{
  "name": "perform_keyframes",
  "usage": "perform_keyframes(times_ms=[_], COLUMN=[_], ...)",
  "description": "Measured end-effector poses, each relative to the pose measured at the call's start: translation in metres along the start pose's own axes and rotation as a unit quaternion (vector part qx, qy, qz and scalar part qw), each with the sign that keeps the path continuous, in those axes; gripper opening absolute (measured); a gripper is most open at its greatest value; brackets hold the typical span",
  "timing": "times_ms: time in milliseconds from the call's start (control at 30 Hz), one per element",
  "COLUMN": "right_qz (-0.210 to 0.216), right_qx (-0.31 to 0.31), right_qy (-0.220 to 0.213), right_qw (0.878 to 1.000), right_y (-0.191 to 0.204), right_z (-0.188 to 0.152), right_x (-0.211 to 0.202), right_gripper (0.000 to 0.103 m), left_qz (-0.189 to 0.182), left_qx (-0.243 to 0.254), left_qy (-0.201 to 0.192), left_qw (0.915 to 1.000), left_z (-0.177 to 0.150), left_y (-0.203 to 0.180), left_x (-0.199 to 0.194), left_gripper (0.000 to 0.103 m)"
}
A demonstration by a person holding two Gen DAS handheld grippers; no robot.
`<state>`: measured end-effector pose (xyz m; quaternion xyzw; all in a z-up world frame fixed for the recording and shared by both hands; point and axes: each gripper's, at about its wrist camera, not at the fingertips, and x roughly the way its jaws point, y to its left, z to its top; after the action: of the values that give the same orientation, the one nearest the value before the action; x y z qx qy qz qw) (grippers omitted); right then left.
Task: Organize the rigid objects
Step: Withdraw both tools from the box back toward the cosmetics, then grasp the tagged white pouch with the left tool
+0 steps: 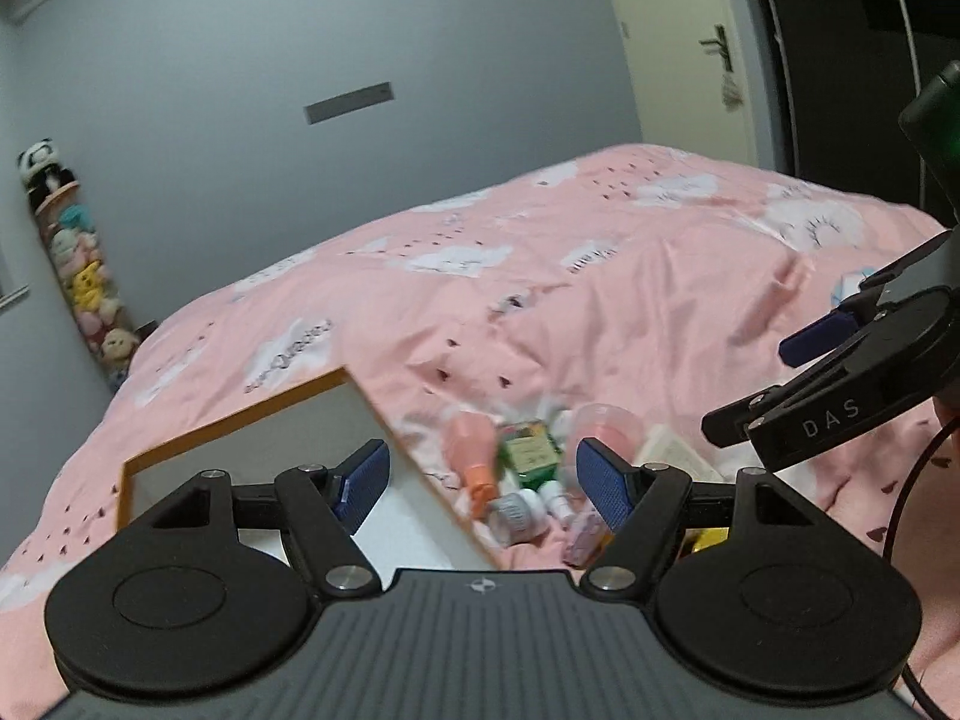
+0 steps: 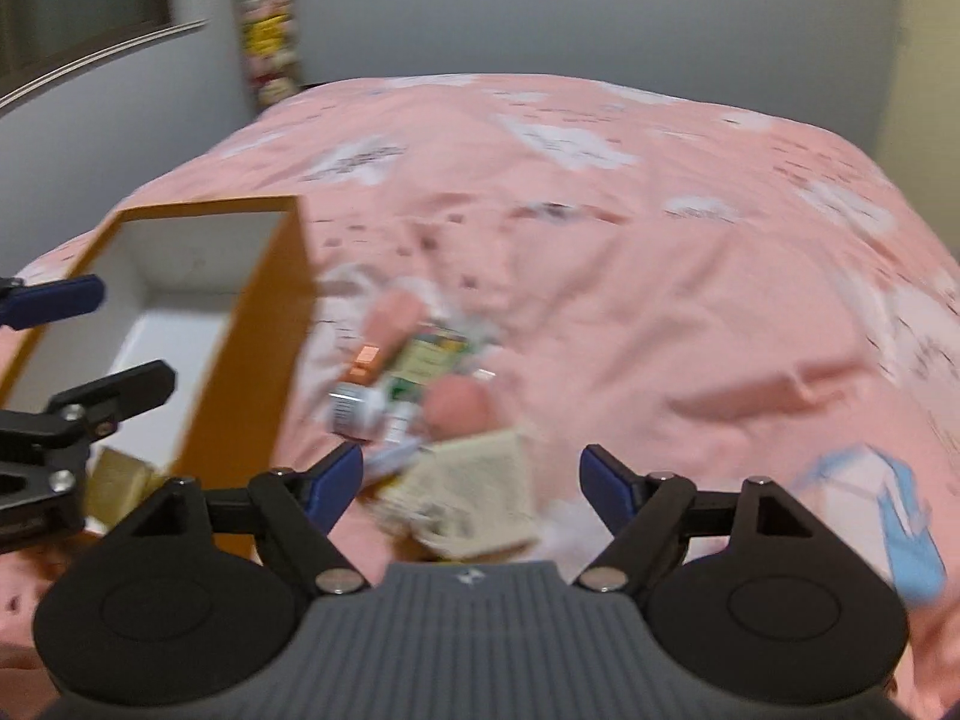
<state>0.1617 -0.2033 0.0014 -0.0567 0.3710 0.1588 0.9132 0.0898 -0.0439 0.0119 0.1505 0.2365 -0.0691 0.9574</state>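
Observation:
An open orange box (image 1: 264, 450) with a white inside lies on the pink bed at the left. Right beside it is a blurred pile of small items: a pink bottle (image 1: 471, 450), a green carton (image 1: 528, 450), a pink cup (image 1: 606, 429) and a white jar (image 1: 516, 510). My left gripper (image 1: 480, 480) stands open over the box's right wall and the pile, with nothing between its fingers. My right gripper (image 2: 471, 480) is open just above a beige pouch (image 2: 480, 492) at the pile's (image 2: 408, 372) near edge, and nothing shows it gripped. Each gripper (image 1: 774, 378) (image 2: 90, 342) shows in the other's view.
The pink cloud-print duvet (image 1: 540, 276) covers the whole bed. A blue and white packet (image 2: 900, 510) lies to the right. A gold item (image 2: 117, 486) sits by the box's (image 2: 252, 360) near corner. Stacked plush toys (image 1: 90, 276) stand by the grey wall, and a door (image 1: 690, 60) is at the back right.

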Motion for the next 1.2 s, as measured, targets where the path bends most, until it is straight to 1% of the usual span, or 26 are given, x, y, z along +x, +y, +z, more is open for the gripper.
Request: perform_keyframes(times_ms=[100, 167, 233, 267, 333, 433, 467, 500, 533, 667, 833, 900, 967, 1033, 1100, 1200], right_qz=[-0.028, -0.039, -0.029, -0.025, -0.021, -0.021, -0.018, -0.014, -0.011, 0.011, 0.042, 0.052, 0.053, 0.054, 0.063, 0.072], right_qx=[0.019, 0.040, 0.062, 0.069, 0.074, 0.079, 0.084, 0.088, 0.090, 0.092, 0.049, 0.044, 0.052, 0.056, 0.045, 0.018], right_qy=[-0.003, 0.002, 0.006, 0.010, 0.020, 0.038, 0.041, 0.044, 0.046, 0.055, 0.053, 0.061, 0.069, 0.069, 0.065, 0.067], right_qw=[0.999, 0.998, 0.998, 0.997, 0.997, 0.996, 0.995, 0.995, 0.995, 0.994, 0.996, 0.996, 0.995, 0.995, 0.995, 0.995], right_y=[-0.013, -0.022, -0.031, -0.034, -0.037, -0.038, -0.039, -0.040, -0.042, -0.042, -0.025, -0.022, -0.022, -0.024, -0.020, -0.009], right_z=[-0.013, -0.020, -0.027, -0.029, -0.033, -0.038, -0.039, -0.041, -0.042, -0.043, -0.034, -0.032, -0.031, -0.030, -0.029, -0.030], right_x=[0.002, 0.004, 0.005, 0.007, 0.013, 0.023, 0.026, 0.029, 0.030, 0.042, 0.055, 0.063, 0.070, 0.072, 0.071, 0.073], right_gripper=[0.079, 0.081, 0.081, 0.080, 0.078, 0.073, 0.070, 0.066, 0.064, 0.055, 0.055, 0.055, 0.057, 0.060, 0.064, 0.065], left_qz=[-0.015, -0.027, -0.045, -0.053, -0.073, -0.083, -0.090, -0.097, -0.104, -0.126, -0.147, -0.156, -0.159, -0.154, -0.151, -0.160], left_qx=[0.018, 0.022, 0.030, 0.035, 0.046, 0.057, 0.060, 0.060, 0.058, 0.051, 0.051, 0.058, 0.067, 0.072, 0.071, 0.071], left_qy=[-0.008, -0.004, 0.006, 0.014, 0.031, 0.051, 0.057, 0.062, 0.068, 0.088, 0.133, 0.146, 0.153, 0.160, 0.165, 0.174], left_qw=[0.9997, 0.9994, 0.9985, 0.9979, 0.9958, 0.9936, 0.9925, 0.9916, 0.9905, 0.9868, 0.9789, 0.9753, 0.9730, 0.9724, 0.9721, 0.9691], left_z=[-0.001, 0.000, 0.001, 0.001, 0.001, -0.002, -0.003, -0.003, -0.003, -0.001, 0.005, 0.007, 0.010, 0.012, 0.014, 0.017], left_y=[-0.012, -0.017, -0.020, -0.021, -0.021, -0.023, -0.022, -0.022, -0.023, -0.020, -0.013, -0.011, -0.011, -0.010, -0.008, -0.007], left_x=[0.006, 0.012, 0.018, 0.022, 0.029, 0.037, 0.040, 0.042, 0.044, 0.054, 0.072, 0.078, 0.084, 0.090, 0.095, 0.100], left_gripper=[0.084, 0.084, 0.083, 0.080, 0.079, 0.078, 0.077, 0.074, 0.073, 0.073, 0.071, 0.067, 0.066, 0.065, 0.064, 0.064])
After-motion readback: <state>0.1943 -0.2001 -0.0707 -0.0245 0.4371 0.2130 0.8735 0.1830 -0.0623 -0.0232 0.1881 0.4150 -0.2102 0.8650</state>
